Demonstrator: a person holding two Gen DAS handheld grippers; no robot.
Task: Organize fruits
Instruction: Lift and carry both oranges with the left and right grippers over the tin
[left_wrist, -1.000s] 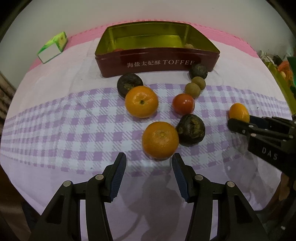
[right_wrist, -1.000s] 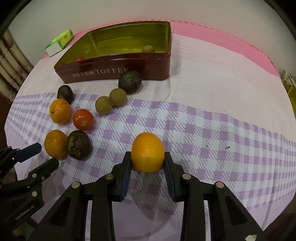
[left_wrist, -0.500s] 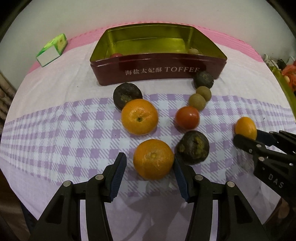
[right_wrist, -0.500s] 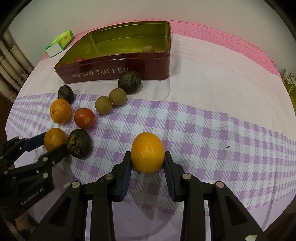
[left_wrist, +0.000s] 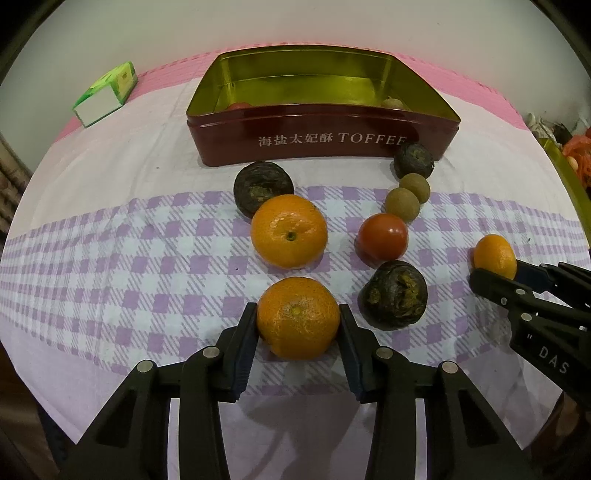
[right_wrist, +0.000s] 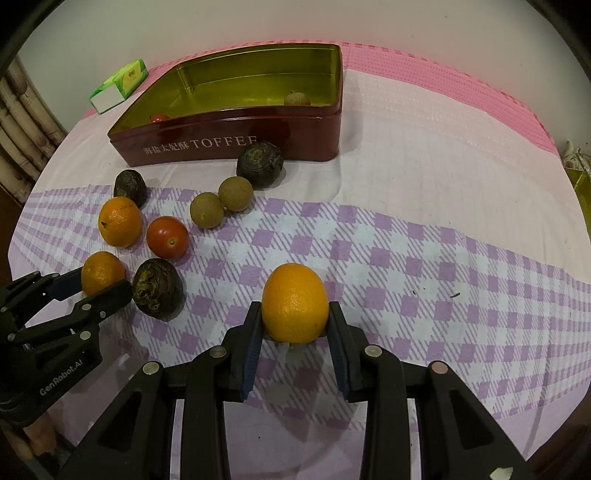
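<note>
- L claw (left_wrist: 298, 325) is gripping a mandarin (left_wrist: 298, 318), both pads touching its sides; fruit is sitting on the checked cloth (left_wrist: 147, 258) covering the bench.
- R claw (right_wrist: 295, 325) is clamping an oval orange (right_wrist: 295, 302) btw its pads, also resting on the cloth; same orange is showing at R edge of L view (left_wrist: 495, 256).
- Just ahead of L claw: 2nd mandarin (left_wrist: 289, 230), w/ a dark wrinkled fruit (left_wrist: 263, 187) touching it from behind.
- Ahead-right of L claw: another dark fruit (left_wrist: 394, 294) lying just beside the held mandarin; tomato (left_wrist: 383, 236) sitting beyond it.
- Further ahead-right: 2 small brown round fruits (left_wrist: 408, 195) touching each other, then a 3rd dark fruit (left_wrist: 413, 161) sitting against the tin's front wall.
- Red TOFFEE tin (left_wrist: 295, 138) is standing open, far ahead of L claw, ahead-left of R claw; gold inside.
- In tin: a small red fruit (right_wrist: 159, 118) near left corner, a brown one (right_wrist: 296, 99) near right end, well apart.
- Green/white carton (left_wrist: 107, 94) lying far ahead-left of both claws, beside tin, on pink mat edge.
- L claw (right_wrist: 107, 286) is showing at left of R view, well apart from R claw.
</note>
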